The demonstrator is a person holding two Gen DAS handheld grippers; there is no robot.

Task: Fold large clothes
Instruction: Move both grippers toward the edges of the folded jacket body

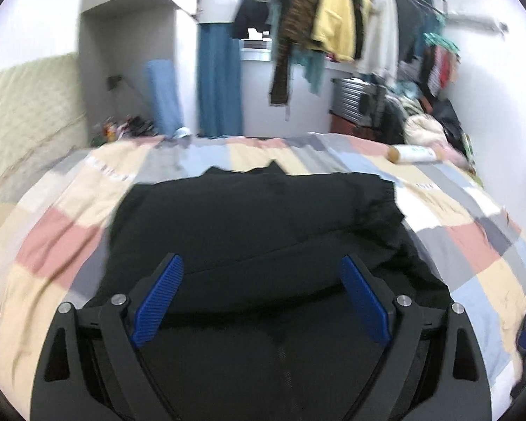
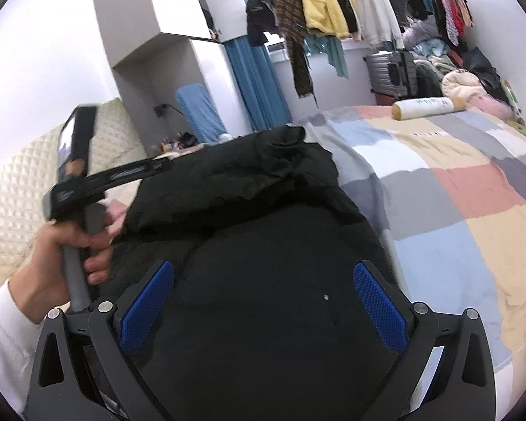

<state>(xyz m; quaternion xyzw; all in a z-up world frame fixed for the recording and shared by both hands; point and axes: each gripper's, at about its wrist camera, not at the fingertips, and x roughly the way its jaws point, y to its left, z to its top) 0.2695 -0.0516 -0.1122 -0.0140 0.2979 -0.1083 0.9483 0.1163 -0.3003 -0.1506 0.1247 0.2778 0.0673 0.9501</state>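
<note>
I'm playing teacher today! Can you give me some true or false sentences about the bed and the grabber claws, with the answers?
1. The big black garment lies on a checked patchwork bedspread. True.
2. The left gripper is clamped shut. False: its blue pads stand wide apart.
3. The right gripper is open. True.
4. A cream roll-shaped pillow lies on the black garment. False: it lies apart, at the bed's far edge.
5. A yellow jacket hangs on the rack. True.

One black garment point(image 1: 263, 217) at frame centre, one patchwork bedspread point(image 1: 473, 238) beneath, one cylindrical pillow point(image 1: 415, 154) upper right, two grippers point(image 1: 261, 293) point(image 2: 263, 303).
</note>
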